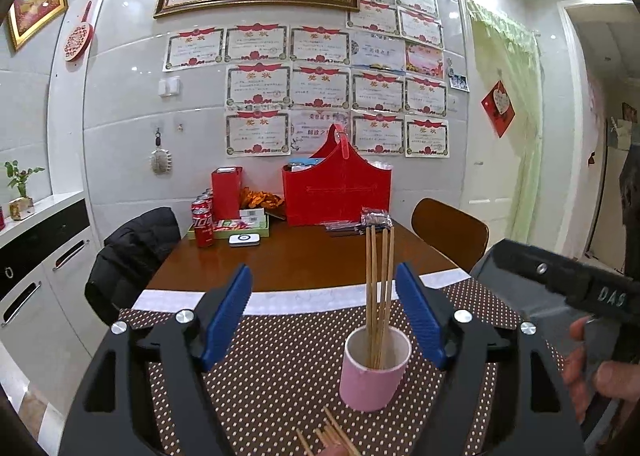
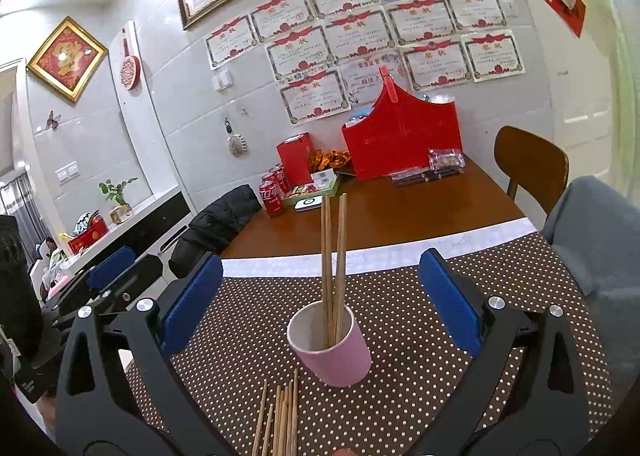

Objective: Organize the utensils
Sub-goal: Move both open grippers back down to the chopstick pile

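Our left gripper [image 1: 324, 312] has its jaws spread wide and empty, the pink cup [image 1: 375, 368] standing on the dotted mat [image 1: 280, 368] toward the right jaw. The upright chopsticks [image 1: 379, 288] in it point at the ceiling. Our right gripper [image 2: 320, 308], jaws also released, frames that cup centrally, loose chopsticks [image 2: 282, 416] lying lengthwise toward us.

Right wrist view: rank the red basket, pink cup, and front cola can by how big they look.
1. Red basket, largest.
2. Pink cup, though it sits much nearer the camera, so it may look bigger than it really is.
3. Cola can, smallest, far back on the table.
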